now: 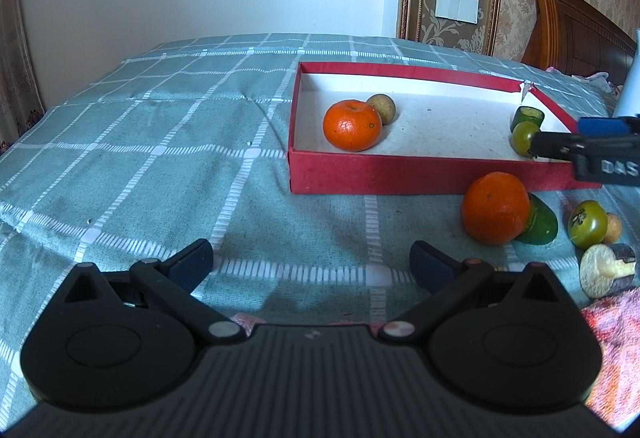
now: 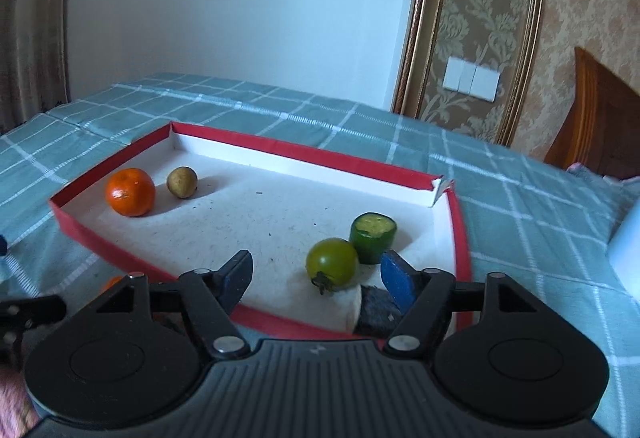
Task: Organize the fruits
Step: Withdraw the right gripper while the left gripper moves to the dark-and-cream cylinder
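Your left tool (image 1: pixel 312 264): jaws apart, empty, over bed (image 1: pixel 160 158). Right tool (image 2: pixel 316 274): jaws apart, nothing clamped; green tomato (image 2: pixel 332 264) lies free between the pads in red box (image 2: pixel 280 148).

Loose fruit near right, outside box: orange (image 1: pixel 495 208) touching green chunk (image 1: pixel 540 224). Orange is round, waxy, rolls on soft bedding; take across widest middle, light squeeze.

Second green tomato (image 1: pixel 587 224): small, smooth, bruises easily; grip its sides, clear of stem.

Far left in box: another orange (image 2: pixel 130 192) beside tan round fruit (image 2: pixel 182 182).
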